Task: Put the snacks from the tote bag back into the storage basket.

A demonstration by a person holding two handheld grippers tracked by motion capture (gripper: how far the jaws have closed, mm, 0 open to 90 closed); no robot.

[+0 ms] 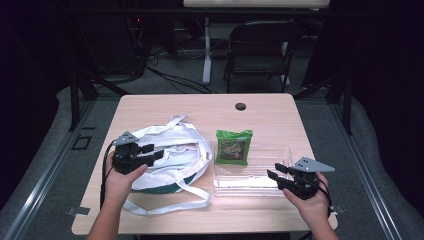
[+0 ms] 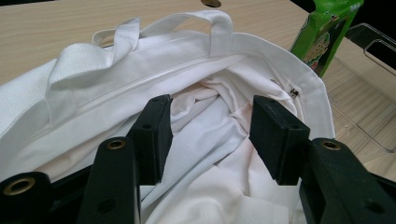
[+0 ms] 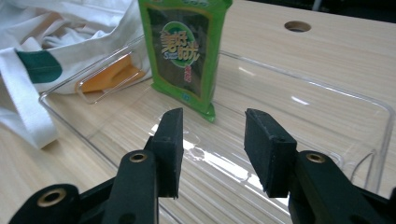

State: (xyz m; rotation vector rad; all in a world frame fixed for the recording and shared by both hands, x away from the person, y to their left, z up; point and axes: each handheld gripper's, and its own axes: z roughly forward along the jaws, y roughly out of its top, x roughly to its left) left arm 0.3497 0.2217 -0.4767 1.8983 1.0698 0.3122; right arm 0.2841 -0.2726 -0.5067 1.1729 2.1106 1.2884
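Note:
A white tote bag point(image 1: 175, 155) with long straps lies open on the left half of the table. My left gripper point(image 1: 152, 152) hovers at its mouth, jaws open over the crumpled white lining point(image 2: 210, 135) with nothing pinched between them point(image 2: 211, 121). A green snack packet point(image 1: 233, 147) stands upright at the far left end of a clear plastic bin point(image 1: 260, 187). It also appears in the left gripper view point(image 2: 327, 32) and the right gripper view point(image 3: 187, 46). My right gripper point(image 1: 274, 170) is at the bin's near right corner, open and empty point(image 3: 212, 126), pointing at the packet.
The bag has a dark green patch point(image 3: 42, 65) and one strap trails toward the front table edge point(image 1: 170, 205). A round cable hole point(image 1: 240, 106) sits at the far middle of the table. A folding chair point(image 1: 260, 50) stands behind the table.

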